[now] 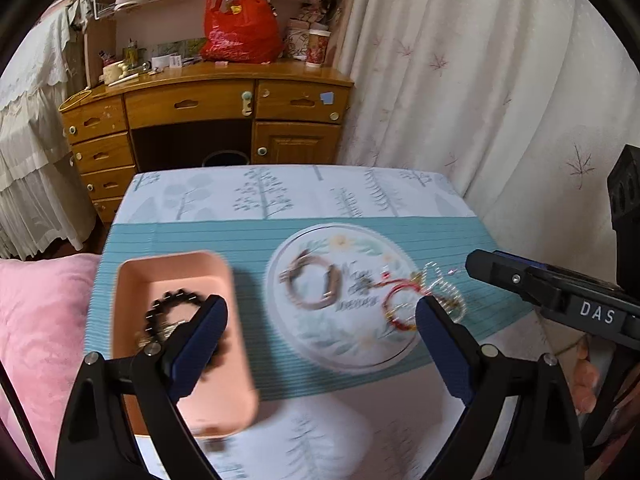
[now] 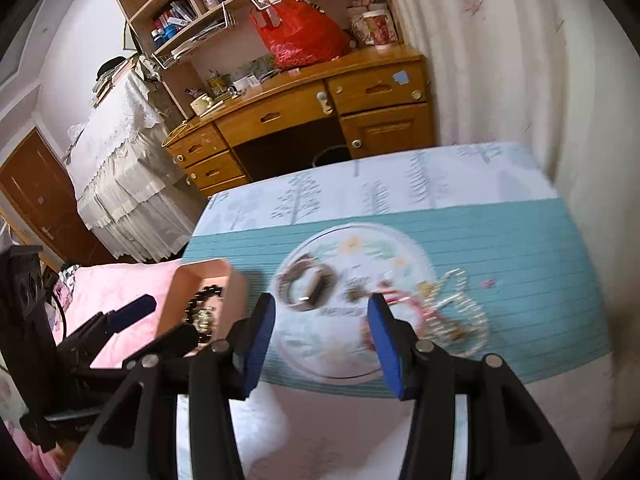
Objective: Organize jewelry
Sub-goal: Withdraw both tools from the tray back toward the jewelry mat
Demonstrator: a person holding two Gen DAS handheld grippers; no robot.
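While both tools angle steeply downward above the counter (image 1: 192, 236), the left hand-held gripper (image 1: 320, 316) stands wide open and empty, and the right hand-held gripper (image 2: 322, 312) is partly open, with nothing between its pads. Below them a round floral plate (image 1: 320, 356) holds a brownish bracelet (image 1: 310, 284), with a red cord bracelet (image 1: 396, 300) and a clear beaded strand (image 1: 444, 280) spilling over its right rim. Left of the plate, a pink tray (image 1: 168, 272) contains a dark beaded bracelet (image 1: 168, 304). Beyond stands a wooden desk (image 1: 208, 100) bearing a red bag (image 1: 240, 28).
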